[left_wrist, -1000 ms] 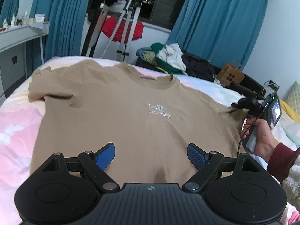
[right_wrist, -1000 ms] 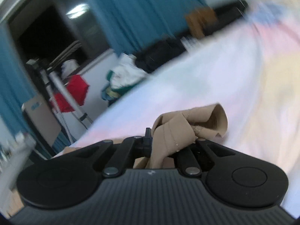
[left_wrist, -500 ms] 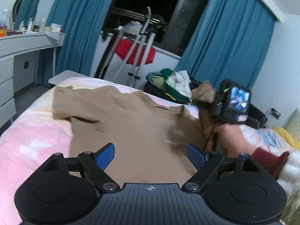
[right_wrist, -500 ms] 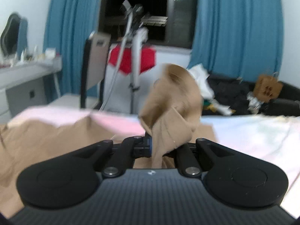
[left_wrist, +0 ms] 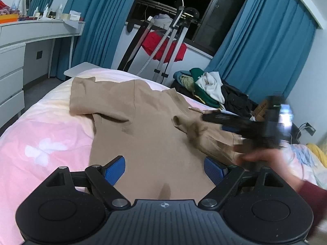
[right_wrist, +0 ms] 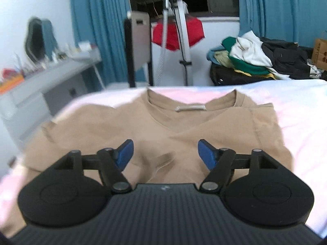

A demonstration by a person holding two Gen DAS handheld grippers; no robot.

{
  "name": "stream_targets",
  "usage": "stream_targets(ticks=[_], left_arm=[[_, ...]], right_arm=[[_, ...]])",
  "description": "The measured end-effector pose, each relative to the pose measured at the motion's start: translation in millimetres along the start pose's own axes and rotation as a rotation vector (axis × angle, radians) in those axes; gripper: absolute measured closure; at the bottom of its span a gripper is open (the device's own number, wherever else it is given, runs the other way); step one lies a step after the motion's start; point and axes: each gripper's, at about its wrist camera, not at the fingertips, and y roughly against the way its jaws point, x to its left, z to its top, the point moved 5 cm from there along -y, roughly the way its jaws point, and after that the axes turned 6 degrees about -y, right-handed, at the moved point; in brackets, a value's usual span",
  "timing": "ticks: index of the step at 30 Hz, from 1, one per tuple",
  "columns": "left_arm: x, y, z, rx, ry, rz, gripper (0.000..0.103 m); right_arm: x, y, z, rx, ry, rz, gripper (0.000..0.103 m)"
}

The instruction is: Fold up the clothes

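Observation:
A tan T-shirt (left_wrist: 147,138) lies on the pink bed sheet (left_wrist: 45,134), collar toward the far edge. Its right sleeve (left_wrist: 192,128) is folded in onto the chest and lies bunched there. My left gripper (left_wrist: 164,168) is open and empty over the shirt's lower part. My right gripper (right_wrist: 165,156) is open and empty just above the shirt's chest (right_wrist: 169,134), below the collar (right_wrist: 191,109). In the left wrist view the right gripper (left_wrist: 245,126) is a blurred black shape at the right, over the folded sleeve.
A grey dresser (left_wrist: 24,47) stands at the left. A metal stand with a red garment (left_wrist: 163,47) is past the bed's far end. A pile of clothes (left_wrist: 208,87) and a cardboard box (right_wrist: 319,52) lie at the far right. Blue curtains hang behind.
My right gripper carried the right sleeve up and over to the left onto the chest, then opened and let it go. My left gripper stayed open and tilted up a little.

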Motion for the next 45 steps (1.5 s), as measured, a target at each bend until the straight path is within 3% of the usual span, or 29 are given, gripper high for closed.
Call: stream_targets(ticks=[3, 11, 16, 20, 24, 31, 35, 42, 45], left_arm=[[-6, 3, -1, -0.008, -0.023, 0.005, 0.017], [-29, 24, -14, 0.005, -0.037, -0.022, 0.017], [-51, 44, -26, 0.018, -0.055, -0.061, 0.018], [-79, 55, -37, 0.035, -0.093, -0.092, 0.019], [-115, 54, -44, 0.069, -0.085, -0.142, 0.023], [-212, 29, -80, 0.172, -0.188, -0.253, 0.046], [-262, 14, -112, 0.23, -0.257, -0.311, 0.061], [-312, 6, -152, 0.312, -0.357, -0.363, 0.062], [-319, -2, -169, 0.349, -0.408, -0.303, 0.054]], right_arm=[[-9, 55, 1, -0.009, -0.071, 0.036, 0.031], [-32, 218, -29, 0.012, -0.182, -0.045, 0.031], [-53, 283, -62, -0.052, -0.226, -0.009, 0.031], [-84, 308, -87, -0.106, -0.289, -0.057, 0.031], [-118, 316, -89, -0.14, -0.381, -0.139, 0.031], [-177, 332, -93, -0.252, -0.537, -0.287, 0.03], [-199, 340, -98, -0.305, -0.617, -0.303, 0.029], [-203, 344, -97, -0.368, -0.596, -0.27, 0.028], [-205, 346, -96, -0.381, -0.582, -0.257, 0.028]])
